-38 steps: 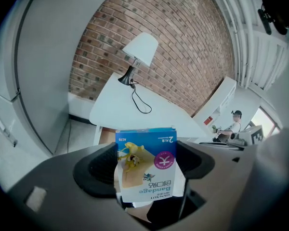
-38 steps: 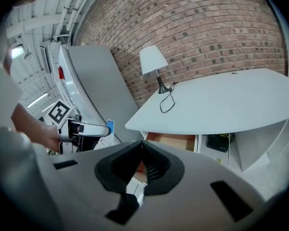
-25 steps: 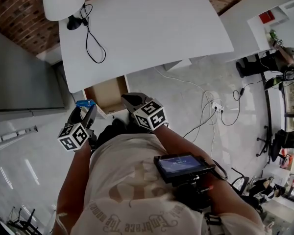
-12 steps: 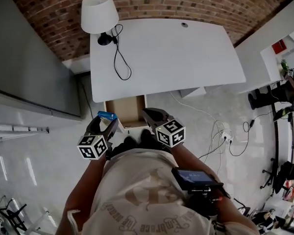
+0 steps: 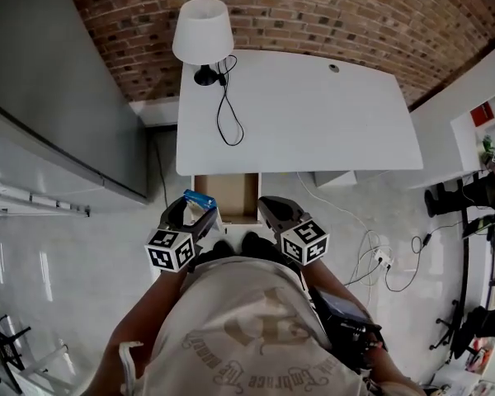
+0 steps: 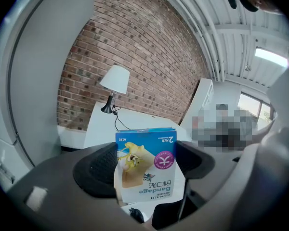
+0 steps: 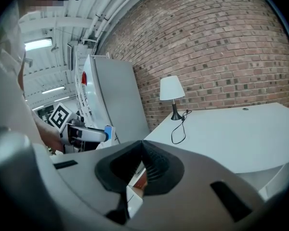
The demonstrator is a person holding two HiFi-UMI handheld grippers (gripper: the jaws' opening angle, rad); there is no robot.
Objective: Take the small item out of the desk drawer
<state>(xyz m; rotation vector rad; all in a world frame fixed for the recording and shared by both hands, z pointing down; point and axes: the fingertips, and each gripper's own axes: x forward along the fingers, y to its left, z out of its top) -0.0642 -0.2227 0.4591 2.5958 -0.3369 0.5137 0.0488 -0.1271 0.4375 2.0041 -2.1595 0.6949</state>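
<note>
A small blue and white bandage box (image 6: 147, 165) stands clamped between the pads of my left gripper (image 6: 145, 165). In the head view the same box (image 5: 198, 200) shows at the tip of the left gripper (image 5: 195, 211), just left of the open desk drawer (image 5: 228, 195). The drawer's brown inside looks bare. My right gripper (image 5: 274, 210) hangs at the drawer's right front corner with its jaws pressed together and nothing between them. In the right gripper view the right gripper (image 7: 143, 163) is shut, and the left gripper with the box (image 7: 107, 133) shows at the left.
The white desk (image 5: 297, 114) carries a white lamp (image 5: 203, 31) with a black cord (image 5: 225, 106) at its back left. A grey cabinet (image 5: 58, 97) stands to the left. Cables and a power strip (image 5: 379, 258) lie on the floor at the right. A brick wall runs behind.
The head view has swung so that desk and drawer sit more central. Both grippers have shifted right in the picture; the left one still holds the box beside the open drawer.
</note>
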